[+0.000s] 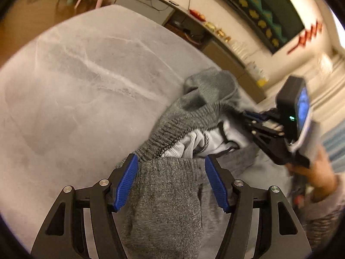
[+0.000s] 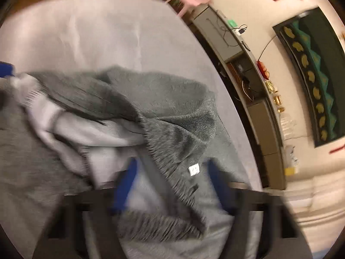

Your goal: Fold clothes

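left gripper (image 1: 171, 181): your jaws spread, grey sweatpants (image 1: 168, 211) waistband between them.
right gripper (image 2: 172, 185): blurred, probably open; waistband's other end.

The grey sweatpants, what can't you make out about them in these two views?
- Legs of the grey sweatpants: left wrist view, cut off by the bottom edge.
- Small white label: right wrist view, too blurred to read.
- Right gripper: motion blur in its own view; whether it is closed on the cloth is unclear.

Cream wall (image 2: 248, 6) — long sideboard (image 1: 217, 49)
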A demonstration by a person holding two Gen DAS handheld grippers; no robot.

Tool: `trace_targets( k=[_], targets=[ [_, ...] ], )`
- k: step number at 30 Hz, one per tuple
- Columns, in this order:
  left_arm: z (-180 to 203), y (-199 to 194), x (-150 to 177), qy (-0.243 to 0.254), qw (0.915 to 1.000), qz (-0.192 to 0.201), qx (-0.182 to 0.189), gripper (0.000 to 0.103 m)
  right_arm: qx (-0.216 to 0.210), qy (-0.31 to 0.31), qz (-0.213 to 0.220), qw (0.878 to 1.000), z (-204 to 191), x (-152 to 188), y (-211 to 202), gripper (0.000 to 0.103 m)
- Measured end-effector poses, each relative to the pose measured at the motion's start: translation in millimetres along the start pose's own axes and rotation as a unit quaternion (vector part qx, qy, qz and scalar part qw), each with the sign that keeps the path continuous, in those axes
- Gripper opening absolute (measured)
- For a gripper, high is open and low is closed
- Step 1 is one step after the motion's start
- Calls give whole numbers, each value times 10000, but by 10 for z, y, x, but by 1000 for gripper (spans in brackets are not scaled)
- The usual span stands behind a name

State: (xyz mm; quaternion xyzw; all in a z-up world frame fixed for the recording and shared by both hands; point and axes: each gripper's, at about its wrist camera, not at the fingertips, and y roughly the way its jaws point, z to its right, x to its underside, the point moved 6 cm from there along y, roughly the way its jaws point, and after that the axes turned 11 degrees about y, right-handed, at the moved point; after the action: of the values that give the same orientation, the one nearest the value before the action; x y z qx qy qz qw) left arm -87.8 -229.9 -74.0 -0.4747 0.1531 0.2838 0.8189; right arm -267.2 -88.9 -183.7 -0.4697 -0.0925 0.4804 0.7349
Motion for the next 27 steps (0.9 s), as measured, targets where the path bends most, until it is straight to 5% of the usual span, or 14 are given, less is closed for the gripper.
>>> trace_targets(
  k=[2,6,9,13,16,19,20,21,22,24,25,26,27],
  targets=[
    [-105,-45,8,-271,9993,34,260,57,-230,274,48,9993,108,-111,-39,7],
    [21,-124,-7,121,9979,168,608,40,-597,1646,778,9815,643,-322,-524,7],
    [116,-133,-8,317,9977,170,572,40,-446,2287,892,9684,892,-153,-508,7],
    [36,-106,-5,182,9996,122,192,60,-565,2607,503,9624,898,106,-187,7],
    [49,-91,11,196,9996,83,169,64,-677,2782,437,9571,880,165,-83,7],
    [188,11,44,572,9983,-70,83,63,-676,2785,415,9572,891,209,-43,21],
    [236,28,48,753,9971,-73,-16,61,-630,2790,367,9575,878,289,42,38],
    [283,44,52,934,9955,-76,-115,35,-563,2796,307,9580,892,345,87,46],
    [322,17,44,1117,9935,-18,-239,22,-493,2800,245,9584,913,397,121,52],
    [384,-163,5,1352,9894,370,-386,15,-450,2781,-10,9595,923,505,234,49],
    [404,-301,-17,1431,9867,626,-450,13,-497,2753,-228,9598,906,562,321,19],
    [424,-441,-40,1507,9833,882,-514,13,-566,2714,-444,9598,893,595,384,7],
    [403,-627,-59,1485,9798,1180,-626,12,-550,2689,-441,9606,911,555,357,7]
  ],
)
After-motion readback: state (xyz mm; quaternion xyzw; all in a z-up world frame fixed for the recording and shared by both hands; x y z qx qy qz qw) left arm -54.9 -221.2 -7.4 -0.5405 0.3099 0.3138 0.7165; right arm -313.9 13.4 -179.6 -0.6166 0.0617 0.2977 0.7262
